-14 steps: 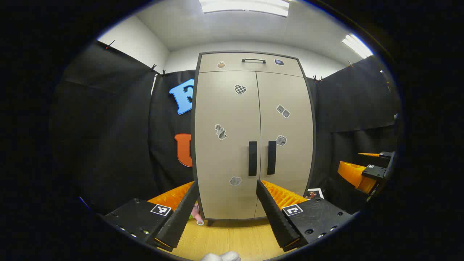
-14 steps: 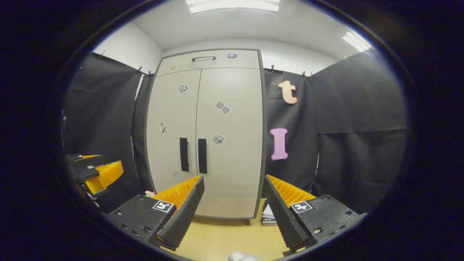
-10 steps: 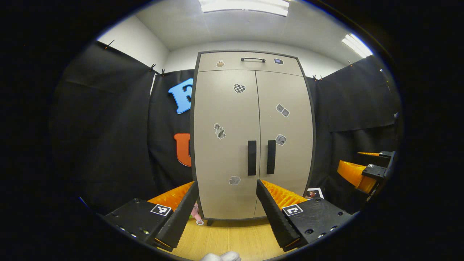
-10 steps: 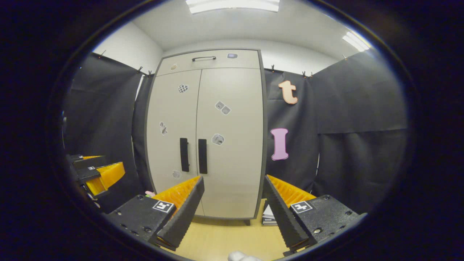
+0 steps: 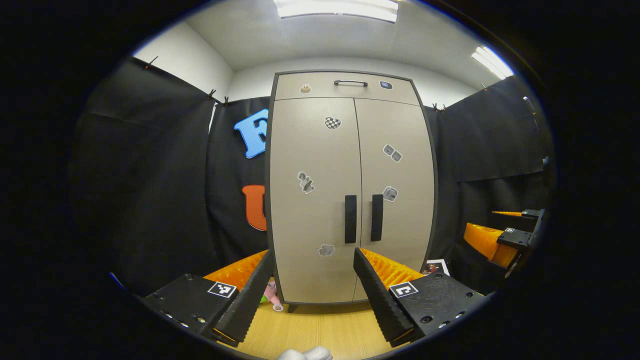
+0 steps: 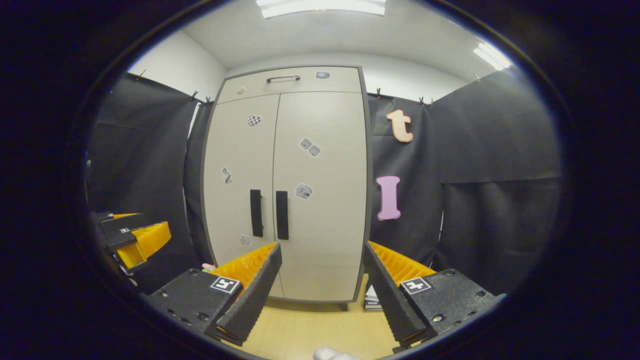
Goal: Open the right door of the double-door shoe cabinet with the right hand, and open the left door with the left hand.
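Two upright black bar handles sit side by side at the seam of the shut beige shoe cabinet [image 6: 287, 190]: the right door's handle [image 6: 282, 215] lies at eleven o'clock from the right tool [image 6: 320, 287], well apart; the left door's handle [image 5: 350, 219] at twelve o'clock from the left tool [image 5: 312, 290]. Both tools gape empty above the wooden floor [image 5: 320, 325].

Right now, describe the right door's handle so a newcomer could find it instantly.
Start at the tall beige shoe cabinet against the black cloth wall. Its two doors meet at a centre seam, where two black vertical bar handles stand side by side. The right door's handle is the one right of the seam, just below a small grey sticker.
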A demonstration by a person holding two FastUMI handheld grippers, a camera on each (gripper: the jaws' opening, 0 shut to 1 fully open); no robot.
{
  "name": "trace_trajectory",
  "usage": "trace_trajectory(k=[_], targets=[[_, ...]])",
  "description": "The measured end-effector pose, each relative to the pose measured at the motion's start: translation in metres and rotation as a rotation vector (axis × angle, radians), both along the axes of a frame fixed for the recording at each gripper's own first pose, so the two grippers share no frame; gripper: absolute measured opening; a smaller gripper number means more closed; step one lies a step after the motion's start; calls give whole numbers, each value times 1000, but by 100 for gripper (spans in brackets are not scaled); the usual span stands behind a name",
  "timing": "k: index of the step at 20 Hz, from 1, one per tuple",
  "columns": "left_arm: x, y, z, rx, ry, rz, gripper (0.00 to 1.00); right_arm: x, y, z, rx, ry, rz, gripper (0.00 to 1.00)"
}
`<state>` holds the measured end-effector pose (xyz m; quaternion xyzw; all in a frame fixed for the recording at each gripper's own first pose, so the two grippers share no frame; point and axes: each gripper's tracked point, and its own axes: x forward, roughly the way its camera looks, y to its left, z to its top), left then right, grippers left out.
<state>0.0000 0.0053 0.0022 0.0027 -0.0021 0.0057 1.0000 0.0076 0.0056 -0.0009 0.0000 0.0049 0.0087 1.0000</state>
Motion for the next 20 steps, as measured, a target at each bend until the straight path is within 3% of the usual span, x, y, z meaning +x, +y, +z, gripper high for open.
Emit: trace_trajectory(k=[10,20], targets=[[-15,23,-5,14,11,35,95,35,29,-20,-36,27,32,100],[-40,66,-5,40,28,162,95,151,77,-21,-34,26,69,100]])
